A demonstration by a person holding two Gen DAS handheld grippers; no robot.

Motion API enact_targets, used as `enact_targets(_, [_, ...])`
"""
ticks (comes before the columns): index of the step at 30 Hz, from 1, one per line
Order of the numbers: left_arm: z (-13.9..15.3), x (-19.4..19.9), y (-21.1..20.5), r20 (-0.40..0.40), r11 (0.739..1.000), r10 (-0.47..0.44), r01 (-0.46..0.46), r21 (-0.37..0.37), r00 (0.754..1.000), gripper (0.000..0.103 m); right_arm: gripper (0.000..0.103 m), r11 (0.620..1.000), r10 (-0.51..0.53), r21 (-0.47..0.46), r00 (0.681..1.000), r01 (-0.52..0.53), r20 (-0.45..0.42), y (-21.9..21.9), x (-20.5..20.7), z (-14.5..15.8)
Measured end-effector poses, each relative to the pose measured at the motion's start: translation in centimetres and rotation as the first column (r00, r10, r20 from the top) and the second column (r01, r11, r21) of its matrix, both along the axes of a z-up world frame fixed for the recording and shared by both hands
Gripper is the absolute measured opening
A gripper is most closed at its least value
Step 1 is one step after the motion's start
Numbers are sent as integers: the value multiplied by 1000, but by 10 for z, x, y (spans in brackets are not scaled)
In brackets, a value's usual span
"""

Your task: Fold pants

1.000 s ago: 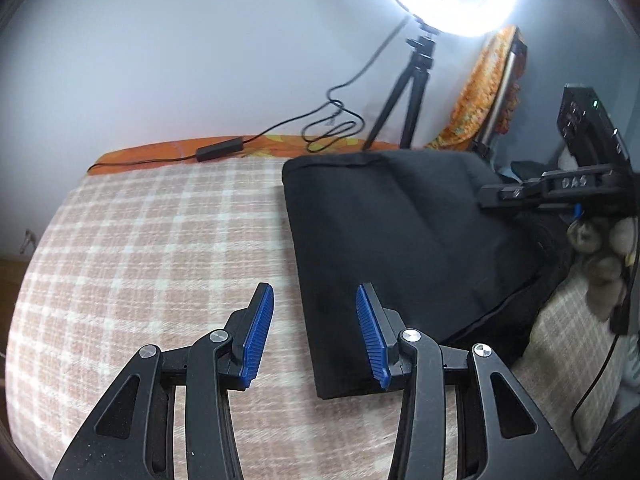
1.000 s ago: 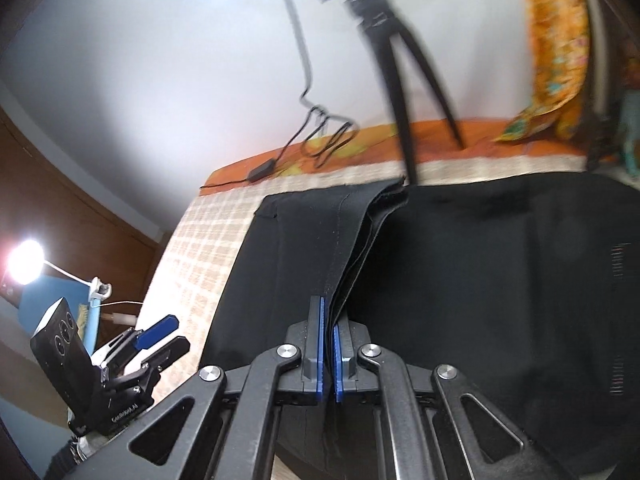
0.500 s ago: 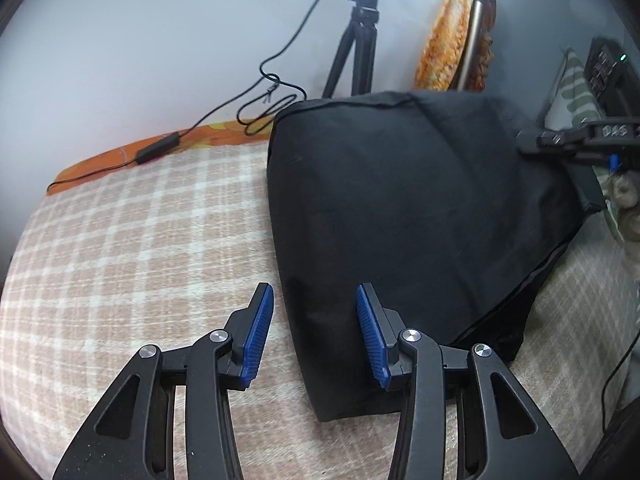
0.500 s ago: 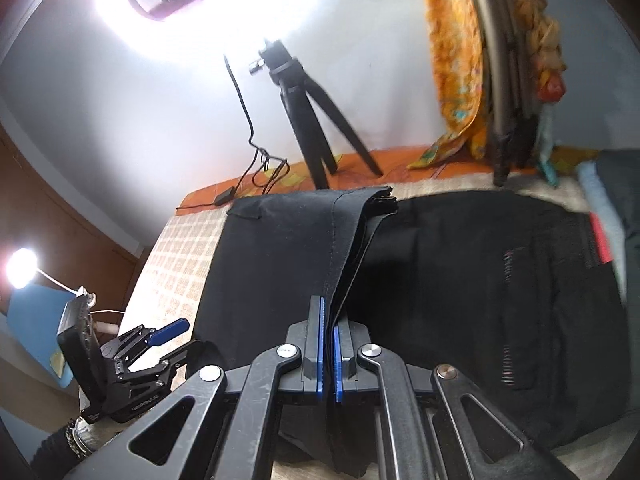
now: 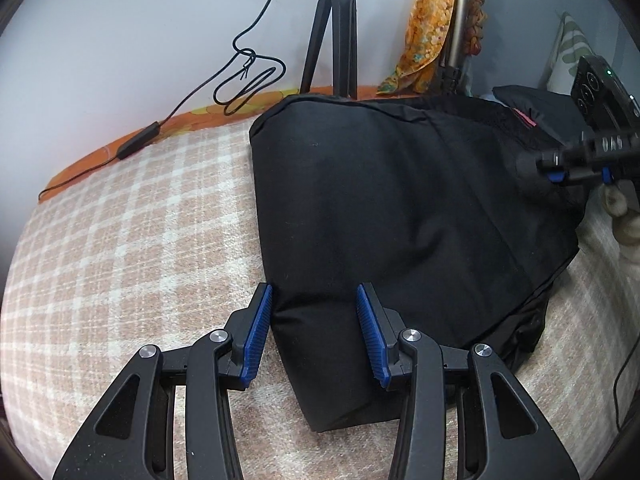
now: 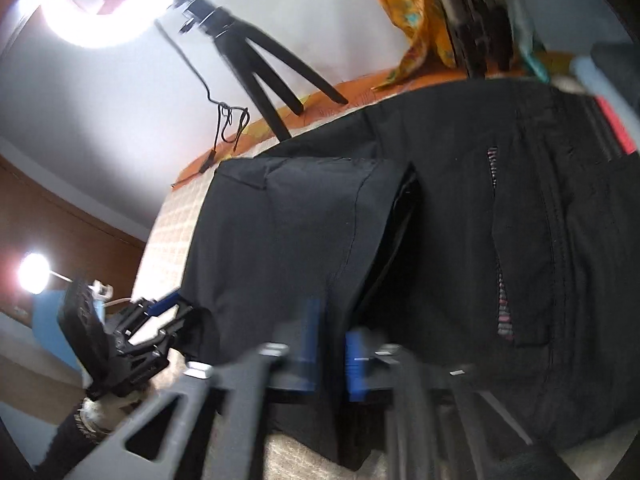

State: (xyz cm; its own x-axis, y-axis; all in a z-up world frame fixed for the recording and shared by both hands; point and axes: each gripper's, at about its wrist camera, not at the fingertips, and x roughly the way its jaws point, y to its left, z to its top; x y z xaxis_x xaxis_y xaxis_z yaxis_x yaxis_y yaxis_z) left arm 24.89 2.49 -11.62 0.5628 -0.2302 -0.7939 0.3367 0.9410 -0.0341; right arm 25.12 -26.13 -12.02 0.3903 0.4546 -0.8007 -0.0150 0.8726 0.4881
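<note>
Black pants (image 5: 400,216) lie folded over on a checked beige bedspread (image 5: 120,264). My left gripper (image 5: 314,332) is open, its blue pads on either side of the near folded corner of the pants. My right gripper (image 6: 330,356) is blurred; its jaws stand slightly apart around the pants' folded edge (image 6: 360,240). The pants' waistband and pocket (image 6: 540,220) show at the right in the right wrist view. The right gripper also shows at the far right of the left wrist view (image 5: 580,160).
A black tripod (image 5: 332,28) with a ring light (image 6: 92,4) stands at the bed's far edge. A black cable with an inline box (image 5: 140,144) runs along the orange edge. An orange cloth (image 5: 428,32) hangs at the back right.
My left gripper moved forward so that its pads straddle the pants' corner. My right gripper's jaws went from shut on the fold to slightly apart, and it is moving fast.
</note>
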Motion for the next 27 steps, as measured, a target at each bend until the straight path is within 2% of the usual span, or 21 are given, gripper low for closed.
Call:
enact_targets(1, [-1, 0, 0, -1, 1000, -1, 1, 0, 1000, 42, 38, 999, -20, 44, 1000, 19, 25, -9, 3, 1])
enact_targets(3, [-1, 0, -1, -2, 1000, 1, -1, 1, 1000, 42, 41, 991, -55, 122, 997, 49, 45, -22, 9, 2])
enact_targets(5, [-2, 0, -1, -2, 1000, 2, -2, 2, 1000, 42, 47, 976, -88, 204, 995, 79, 37, -32, 15, 1])
enact_targets(7, [-1, 0, -2, 0, 1000, 0, 0, 4, 1000, 42, 48, 961, -144, 241, 990, 138, 7, -41, 25, -7])
enact_targets(11, [-1, 0, -1, 1, 1000, -5, 5, 5, 1000, 42, 47, 947, -188, 263, 982, 187, -22, -41, 38, -18])
enact_targets(12, [-1, 0, -1, 1, 1000, -6, 6, 6, 1000, 42, 43, 947, -197, 253, 980, 196, -22, -38, 41, -18])
enact_targets(13, [-1, 0, -1, 2, 1000, -7, 7, 6, 1000, 42, 33, 950, -205, 238, 978, 204, -21, -36, 44, -18])
enact_targets(14, [-1, 0, -1, 2, 1000, -6, 6, 6, 1000, 42, 21, 958, -212, 197, 977, 211, -13, -31, 46, -16])
enact_targets(15, [-1, 0, -1, 2, 1000, -7, 6, 7, 1000, 42, 18, 967, -209, 150, 978, 207, 1, -26, 47, -12])
enact_targets(16, [-1, 0, -1, 2, 1000, -8, 8, 7, 1000, 42, 9, 984, -174, 51, 984, 172, 48, -12, 47, -2])
enact_targets(17, [-1, 0, -1, 3, 1000, -9, 9, 9, 1000, 42, 6, 991, -122, -46, 988, 126, 94, 0, 44, 7])
enact_targets(18, [-2, 0, -1, 3, 1000, -10, 10, 8, 1000, 42, 6, 974, -23, -218, 986, 59, 165, 23, 38, 22])
enact_targets(19, [-2, 0, -1, 3, 1000, -9, 9, 7, 1000, 42, 4, 941, 58, -338, 977, 15, 204, 39, 33, 28])
enact_targets(20, [-2, 1, 0, 0, 1000, -7, 7, 2, 1000, 42, 3, 892, 146, -451, 963, -30, 225, 55, 27, 32])
enact_targets(21, [-2, 1, 0, -3, 1000, -4, 4, -2, 1000, 42, 3, 868, 198, -492, 956, -68, 217, 64, 24, 32])
enact_targets(22, [-2, 1, 1, -6, 1000, -1, 1, -4, 1000, 42, 2, 891, 199, -441, 966, -107, 168, 62, 27, 26])
enact_targets(24, [-1, 1, 1, -9, 1000, 5, -5, -8, 1000, 42, 2, 911, 121, -408, 983, -55, 138, 49, 30, 19])
enact_targets(27, [4, 0, 4, -16, 1000, 8, -8, -24, 1000, 42, 2, 894, 114, -446, 982, -37, 148, 44, 26, 18])
